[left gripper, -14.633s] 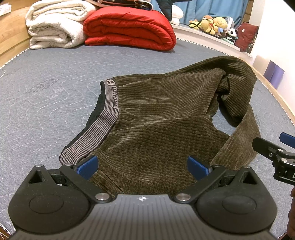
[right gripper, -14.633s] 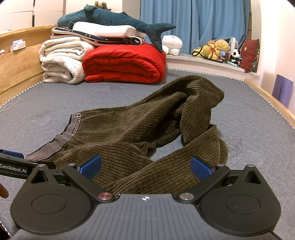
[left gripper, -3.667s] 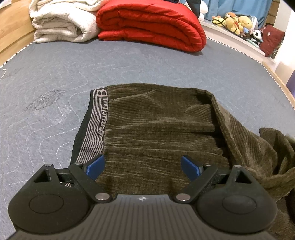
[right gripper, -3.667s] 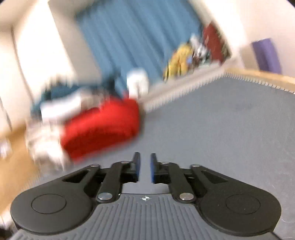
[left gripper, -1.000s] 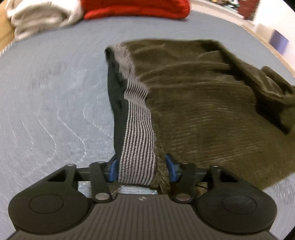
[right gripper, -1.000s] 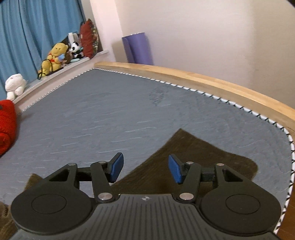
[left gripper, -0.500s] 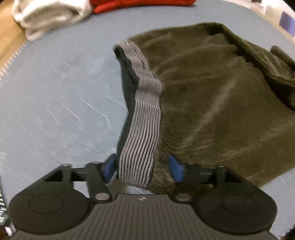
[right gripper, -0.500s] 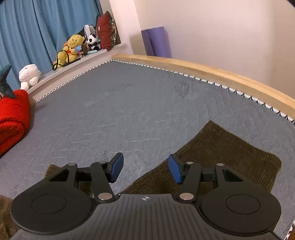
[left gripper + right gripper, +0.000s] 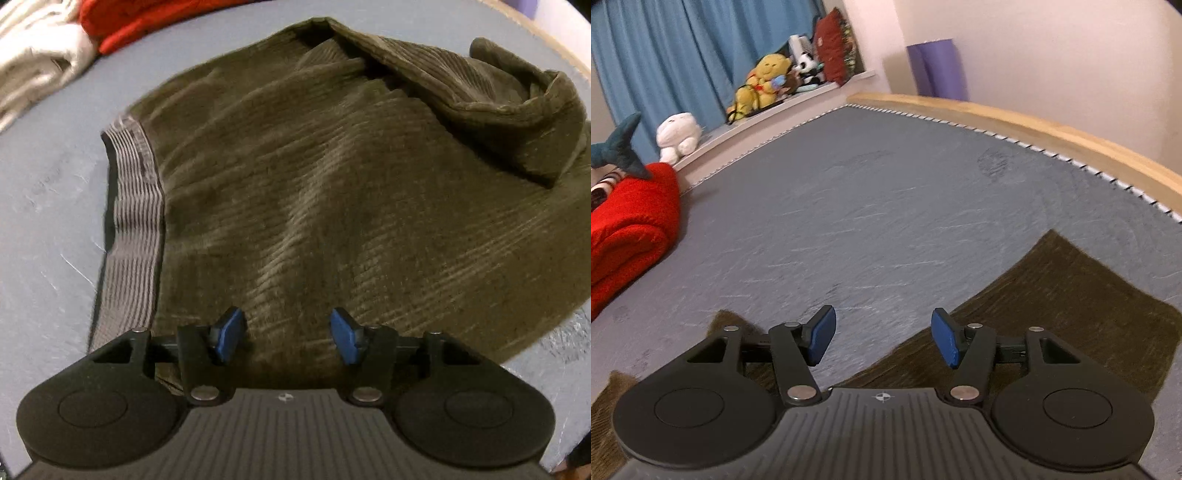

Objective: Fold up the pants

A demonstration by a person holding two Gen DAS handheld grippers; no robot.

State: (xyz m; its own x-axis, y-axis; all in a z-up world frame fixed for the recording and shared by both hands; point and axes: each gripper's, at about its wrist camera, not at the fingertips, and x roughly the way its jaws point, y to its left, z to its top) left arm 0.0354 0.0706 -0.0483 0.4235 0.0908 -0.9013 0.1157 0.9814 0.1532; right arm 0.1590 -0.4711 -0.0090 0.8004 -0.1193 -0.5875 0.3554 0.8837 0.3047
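We are working on a grey mattress, and the brown corduroy pants are lying spread across its near part, waistband toward the left side, legs running off toward the right edge by the wooden bed frame. One leg is bunched into a loose hump toward the far right, so the pants are not yet flat. In the right wrist view a leg end is lying flat near the right edge.

We are judging this as the spreading step, before any fold. The left gripper is hovering over the hip area beside the waistband; its jaws have just been closing a little, but they are standing apart with cloth under them, not pinched. The right gripper is sitting above the leg's edge, jaws parted, holding nothing.

Next move, as we are reading it: grab the hump and pull it straight along the leg line, then fold leg onto leg.

Around: a red blanket and a white blanket at the far left corner, stuffed toys on the ledge, blue curtain, a purple roll. All are well apart from the pants; only the hump is in the way.
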